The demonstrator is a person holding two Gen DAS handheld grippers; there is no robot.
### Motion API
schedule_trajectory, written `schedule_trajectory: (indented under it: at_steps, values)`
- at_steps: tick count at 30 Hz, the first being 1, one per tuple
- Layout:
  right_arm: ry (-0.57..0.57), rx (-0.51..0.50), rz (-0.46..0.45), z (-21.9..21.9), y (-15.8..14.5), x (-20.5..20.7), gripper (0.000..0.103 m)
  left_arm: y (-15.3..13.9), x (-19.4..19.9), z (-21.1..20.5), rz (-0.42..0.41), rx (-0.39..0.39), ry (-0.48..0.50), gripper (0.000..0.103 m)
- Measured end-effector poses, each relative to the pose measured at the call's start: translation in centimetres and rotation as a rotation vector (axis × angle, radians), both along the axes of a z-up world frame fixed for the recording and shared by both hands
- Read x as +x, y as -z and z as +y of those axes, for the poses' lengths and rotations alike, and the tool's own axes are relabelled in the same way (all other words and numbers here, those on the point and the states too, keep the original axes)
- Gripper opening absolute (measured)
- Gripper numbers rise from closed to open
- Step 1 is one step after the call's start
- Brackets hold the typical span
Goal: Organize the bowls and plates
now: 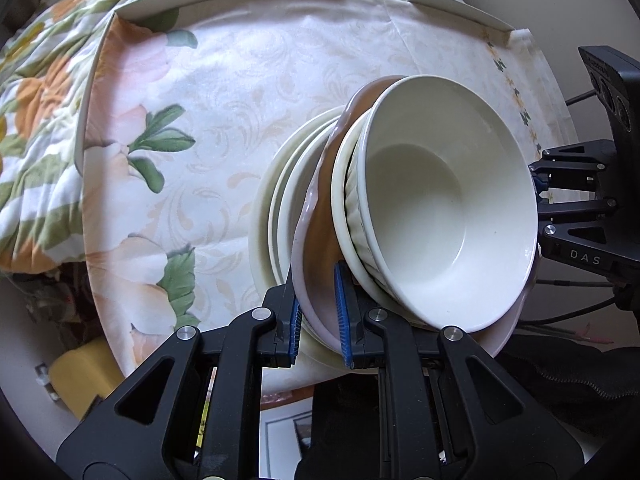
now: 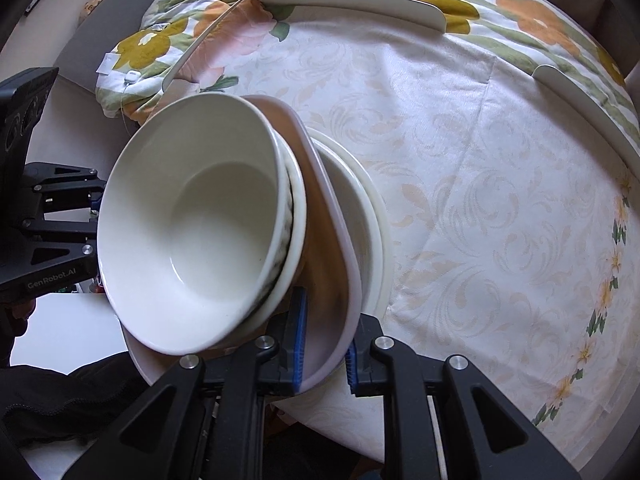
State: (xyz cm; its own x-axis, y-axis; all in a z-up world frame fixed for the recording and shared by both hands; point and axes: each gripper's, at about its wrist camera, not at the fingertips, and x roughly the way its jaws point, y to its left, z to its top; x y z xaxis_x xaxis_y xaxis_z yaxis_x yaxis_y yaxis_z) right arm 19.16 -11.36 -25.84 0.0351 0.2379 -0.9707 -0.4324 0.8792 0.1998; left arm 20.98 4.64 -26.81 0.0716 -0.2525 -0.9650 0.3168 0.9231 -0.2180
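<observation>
The left gripper (image 1: 318, 320) and the right gripper (image 2: 323, 340) each pinch something thin, facing each other.

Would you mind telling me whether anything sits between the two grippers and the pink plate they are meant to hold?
Nothing visible does: the left gripper and the right gripper each clamp the pink plate's rim directly, with the stacked white bowls resting on it.

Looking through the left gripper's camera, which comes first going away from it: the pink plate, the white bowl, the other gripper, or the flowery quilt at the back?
1. Pink plate: pinched between the left gripper fingers.
2. White bowl: stacked on that plate, just right.
3. Right gripper: beyond the bowl, at the plate's far rim.
4. Flowery quilt: farthest, upper left.
</observation>
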Motion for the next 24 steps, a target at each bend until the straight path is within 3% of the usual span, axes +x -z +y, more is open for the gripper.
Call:
schedule_trajectory:
  at_steps: [12, 19, 24]
  values:
    - [0.003, 0.009, 0.020, -0.2, 0.5, 0.0, 0.016, 0.0, 0.0, 0.0, -0.007, 0.006, 0.017, 0.013]
    - [0.014, 0.013, 0.028, -0.3, 0.3, 0.2, 0.016, -0.9, -0.4, -0.1, -0.050, 0.054, 0.026, 0.014]
    - [0.003, -0.006, -0.003, -0.5, -0.9, 0.1, 0.022, -1.4, -0.5, -0.2, -0.067, 0.087, 0.047, 0.014]
